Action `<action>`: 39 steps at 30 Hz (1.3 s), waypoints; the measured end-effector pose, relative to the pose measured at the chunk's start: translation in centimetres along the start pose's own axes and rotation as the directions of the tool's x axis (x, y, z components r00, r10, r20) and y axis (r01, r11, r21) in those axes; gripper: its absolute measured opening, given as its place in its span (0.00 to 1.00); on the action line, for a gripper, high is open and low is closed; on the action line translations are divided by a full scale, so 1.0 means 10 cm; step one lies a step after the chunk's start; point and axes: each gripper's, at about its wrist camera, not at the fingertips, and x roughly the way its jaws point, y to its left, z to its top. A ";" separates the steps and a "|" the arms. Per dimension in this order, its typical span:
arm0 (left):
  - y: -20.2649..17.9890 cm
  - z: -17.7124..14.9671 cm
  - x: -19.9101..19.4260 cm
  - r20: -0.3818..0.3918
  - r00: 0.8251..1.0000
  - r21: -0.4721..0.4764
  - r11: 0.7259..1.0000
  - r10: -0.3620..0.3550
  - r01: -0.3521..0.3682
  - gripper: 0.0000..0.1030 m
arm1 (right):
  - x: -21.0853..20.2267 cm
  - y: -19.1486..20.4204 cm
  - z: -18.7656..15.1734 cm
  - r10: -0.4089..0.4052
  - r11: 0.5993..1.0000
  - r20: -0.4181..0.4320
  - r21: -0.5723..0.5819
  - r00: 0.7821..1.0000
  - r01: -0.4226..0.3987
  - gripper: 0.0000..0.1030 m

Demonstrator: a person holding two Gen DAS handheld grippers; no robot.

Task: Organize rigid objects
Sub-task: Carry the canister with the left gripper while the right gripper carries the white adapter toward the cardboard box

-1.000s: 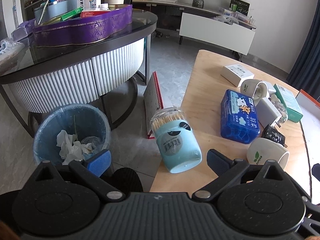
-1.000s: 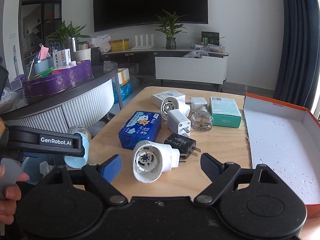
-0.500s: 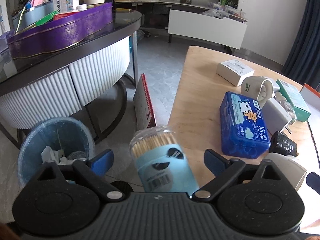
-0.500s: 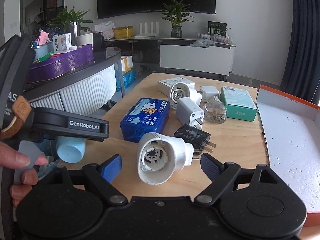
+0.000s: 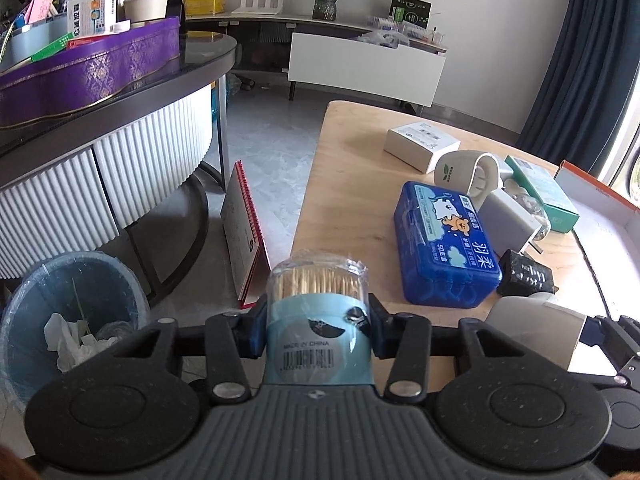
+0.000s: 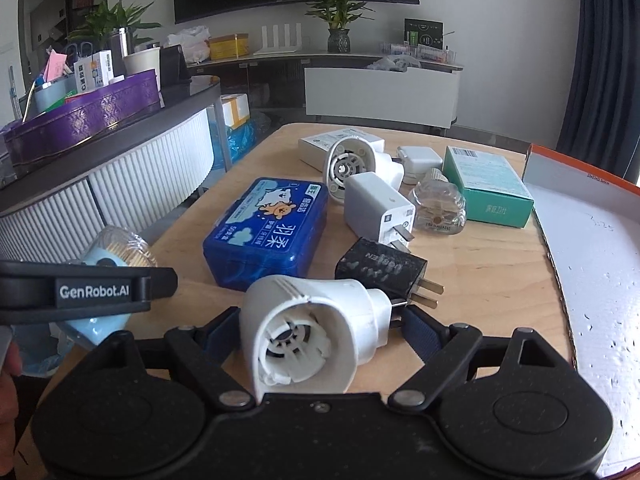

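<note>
A pale blue toothpick jar (image 5: 316, 344) with a clear lid lies at the wooden table's (image 5: 352, 184) near left corner. My left gripper (image 5: 318, 320) is closing on it, and both pads press its sides. The right wrist view shows the jar (image 6: 108, 256) behind that gripper's black arm. My right gripper (image 6: 320, 328) is open, and a white plug-in device (image 6: 304, 344) lies on the table between its fingers, round mouth toward the camera. The pads stand close beside it without a clear squeeze. That same device (image 5: 536, 328) is at the right edge of the left wrist view.
Behind the device lie a black charger (image 6: 380, 268), a blue plastic box (image 6: 264, 232), a white charger (image 6: 376, 208), a second white plug-in (image 6: 352, 164), a glass bottle (image 6: 438, 204) and a green carton (image 6: 488, 184). An orange-rimmed white tray (image 6: 600, 260) is right. A bin (image 5: 68, 312) stands on the floor.
The left gripper moved over the toothpick jar and its jaws closed onto it. The right gripper advanced, so the white plug-in device now sits between its open fingers.
</note>
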 end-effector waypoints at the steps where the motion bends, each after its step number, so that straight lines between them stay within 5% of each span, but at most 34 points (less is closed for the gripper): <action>1: 0.01 0.01 -0.01 -0.001 1.000 -0.003 1.000 -0.002 0.002 0.46 | -0.01 0.00 0.01 0.003 1.000 -0.004 -0.012 1.000 -0.003 0.95; 15: -0.25 0.06 -0.33 0.030 0.997 0.005 0.997 -0.078 0.078 0.46 | -0.56 -0.24 0.11 0.036 0.999 0.077 -0.003 0.996 -0.036 0.95; 25: -0.73 0.19 -0.48 0.042 0.984 0.039 0.985 -0.172 0.171 0.46 | -0.95 -0.71 0.26 -0.069 0.997 0.145 0.038 0.987 0.064 0.95; 39: -1.47 0.40 -0.41 -0.001 0.969 0.187 0.952 -0.248 0.244 0.46 | -1.22 -1.41 0.32 -0.193 0.971 0.093 0.160 0.977 0.176 0.95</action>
